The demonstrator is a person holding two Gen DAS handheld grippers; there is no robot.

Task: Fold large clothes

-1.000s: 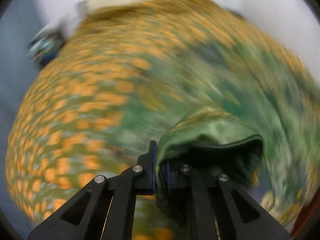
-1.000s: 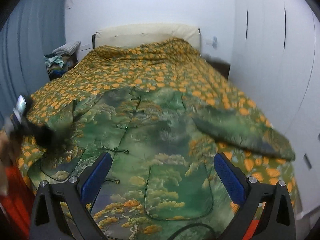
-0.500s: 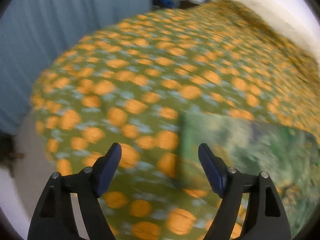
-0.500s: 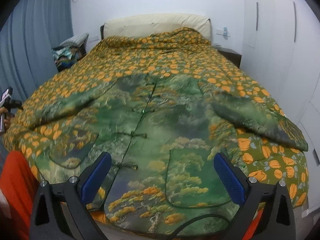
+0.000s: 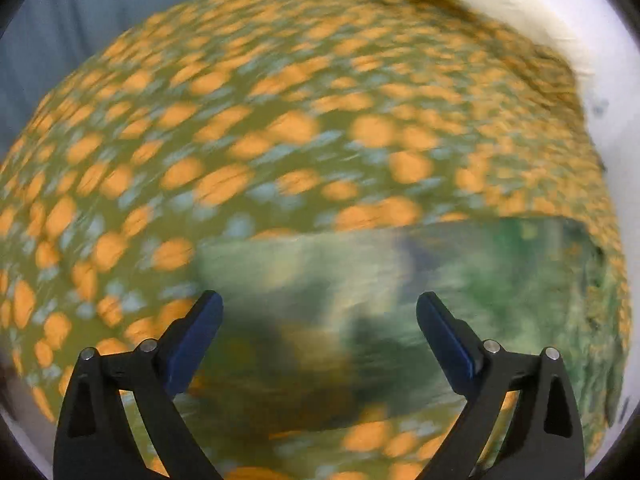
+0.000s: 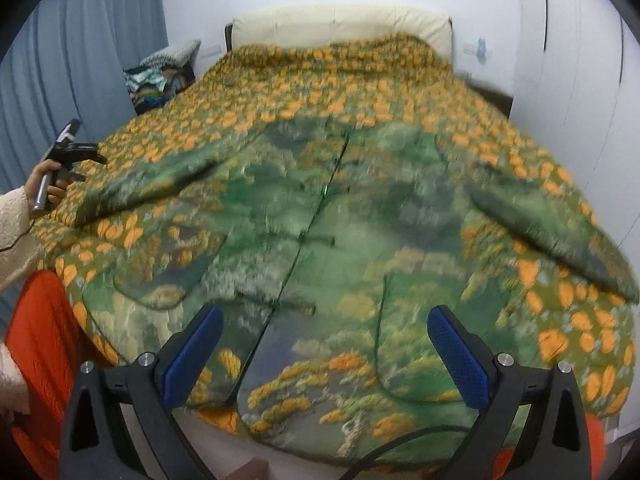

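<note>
On the bed [image 6: 400, 92], our green landscape-print jacket [image 6: 320, 240] lies front up, spread flat on the orange-spotted quilt [image 6: 360, 80], both sleeves out. Our left gripper [image 5: 318, 344] hangs over the left sleeve [image 5: 360, 272], jaws opening, nothing between them; our right gripper [image 6: 324, 356] hovers spread and empty at the hem. We judge it padded, soft, bulky: best pinched at cuffs and hem corners. Quilt all round leaves folding room.

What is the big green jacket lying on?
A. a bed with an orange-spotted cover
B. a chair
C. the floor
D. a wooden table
A: the green jacket lies spread flat, sleeves out, on the orange-spotted cover of a bed with a cream headboard.
</note>
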